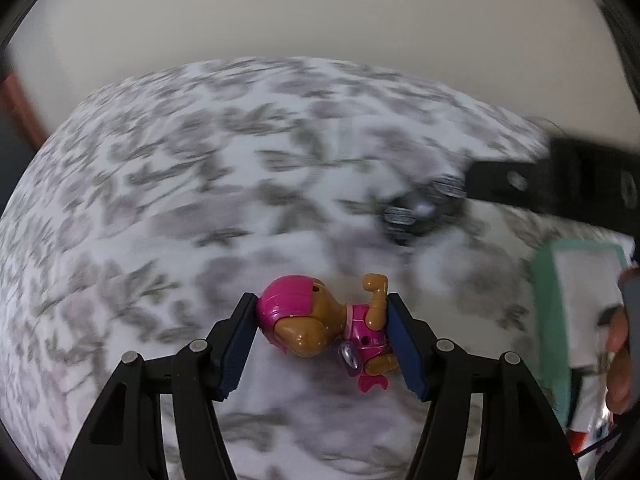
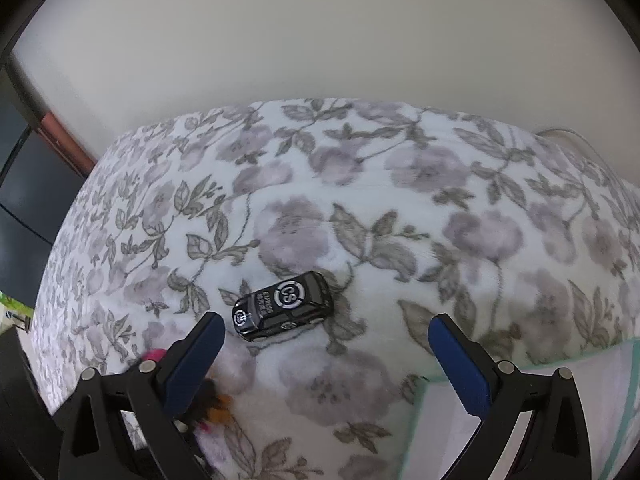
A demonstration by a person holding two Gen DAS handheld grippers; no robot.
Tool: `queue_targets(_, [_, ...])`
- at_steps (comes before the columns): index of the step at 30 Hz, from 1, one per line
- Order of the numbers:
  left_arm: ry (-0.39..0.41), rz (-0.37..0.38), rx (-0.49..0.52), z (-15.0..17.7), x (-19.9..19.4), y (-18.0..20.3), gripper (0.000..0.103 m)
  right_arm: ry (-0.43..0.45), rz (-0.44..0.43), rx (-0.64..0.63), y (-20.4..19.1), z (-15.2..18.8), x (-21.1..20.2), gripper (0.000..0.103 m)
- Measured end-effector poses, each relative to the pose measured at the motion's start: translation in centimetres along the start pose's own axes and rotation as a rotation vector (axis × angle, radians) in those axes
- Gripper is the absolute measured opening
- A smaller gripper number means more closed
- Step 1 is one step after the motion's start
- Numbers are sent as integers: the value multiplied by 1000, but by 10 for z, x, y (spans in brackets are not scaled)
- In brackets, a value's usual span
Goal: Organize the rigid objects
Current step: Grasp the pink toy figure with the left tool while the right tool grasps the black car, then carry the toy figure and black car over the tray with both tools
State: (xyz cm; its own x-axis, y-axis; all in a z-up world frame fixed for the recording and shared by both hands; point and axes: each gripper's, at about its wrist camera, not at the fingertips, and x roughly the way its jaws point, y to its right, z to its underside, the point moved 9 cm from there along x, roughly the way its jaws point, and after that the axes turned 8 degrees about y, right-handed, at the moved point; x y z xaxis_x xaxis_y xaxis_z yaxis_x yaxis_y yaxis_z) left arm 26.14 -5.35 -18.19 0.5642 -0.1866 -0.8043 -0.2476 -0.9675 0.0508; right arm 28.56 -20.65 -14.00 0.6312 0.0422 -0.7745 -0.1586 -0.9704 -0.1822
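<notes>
A pink and tan toy dog figure (image 1: pixel 320 320) lies on its side on the flowered blanket (image 1: pixel 200 180). My left gripper (image 1: pixel 322 300) is shut on it, one blue pad against the pink helmet and the other against its arm and body. A black toy car (image 2: pixel 282 306) with white round logos rests on the blanket just beyond my right gripper (image 2: pixel 327 320), nearer the left finger. That gripper is open and holds nothing. The left wrist view shows the car (image 1: pixel 420 208) blurred, with the right gripper's black finger (image 1: pixel 520 180) beside it.
A white box with a teal rim (image 2: pixel 440 380) lies at the lower right, seen too in the left wrist view (image 1: pixel 548 320). A person's hand (image 1: pixel 620 360) shows at that view's right edge. A pale wall rises behind the blanket.
</notes>
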Motion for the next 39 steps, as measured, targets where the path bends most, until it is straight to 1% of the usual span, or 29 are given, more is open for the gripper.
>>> queue_targets(2, [-5,-22,-59,-1,1,-21,65,-11,-3,-22,-8,1,8,103])
queue_targets(7, [-6,-96,-131,-1,0,-61,65,-42,7,-94,-29,8,27,103])
queue_targets(10, [-5,-93,-165,0,0,-72,65,-54,33,-136,-36,12,37,103])
queue_targets(14, [-2,-92,-164,-3,3,-76,65,-67,60,-152,-35,13,46,102])
queue_targets(15, [-2,-92,-161,-3,4,-76,65,-65,68,-156,-35,13,47,100])
queue_targets(17, [-4,-93,-159,-3,6,-76,65,-68,78,-163,-35,13,51,89])
queue_targets(19, [-9,-90,-162,-1,7,-75,65,-77,77,-160,-34,14,54,86])
queue_targets(22, [-22,-87,-167,0,13,-75,65,-64,88,-178,-35,12,54,79])
queue_targets(23, [-20,-89,-168,0,14,-76,66,-65,88,-179,-35,12,53,79])
queue_targets(28, [-38,-106,-158,0,12,-75,65,-63,83,-181,-37,17,42,79])
queue_targets(32, [-57,-118,-166,4,3,-74,65,-47,79,-166,-33,23,16,79])
queue_targets(37, [-56,-108,-159,7,-28,-60,65,-17,77,-126,-23,34,-29,79])
queue_targets(39, [-47,-100,-148,7,-47,-51,65,-8,80,-108,-17,41,-46,79])
